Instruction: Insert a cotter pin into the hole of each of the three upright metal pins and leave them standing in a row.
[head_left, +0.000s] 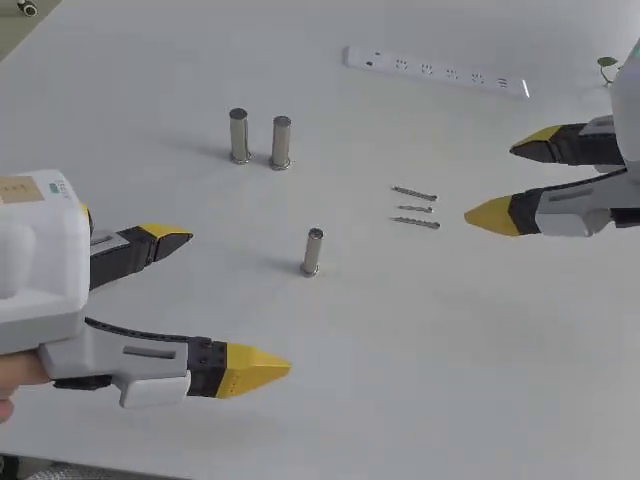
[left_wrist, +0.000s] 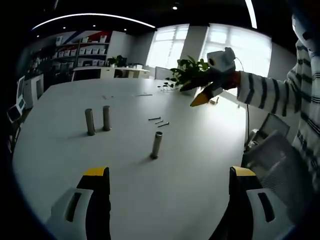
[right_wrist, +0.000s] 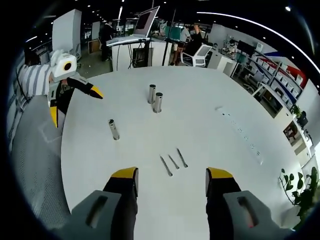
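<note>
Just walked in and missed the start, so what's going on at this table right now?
A person holds a gripper in each hand over a white table. The left gripper and the right gripper are both open and hold nothing. Three metal pins stand upright, two side by side and a third apart, nearer the person. Three cotter pins lie loose on the table in front of the right gripper, so none is inserted yet.

a wide white round table (head_left: 450, 350) carries a lone upright grey metal pin (head_left: 313, 251). in the head view, behind this lone pin to its left stand two more upright grey metal pins, a left pin (head_left: 239, 135) and a right pin (head_left: 281, 142), close together. to the lone pin's right lie three thin grey metal cotter pins (head_left: 415, 209), parallel. far beyond it lies a long white power strip (head_left: 437, 72).
</note>
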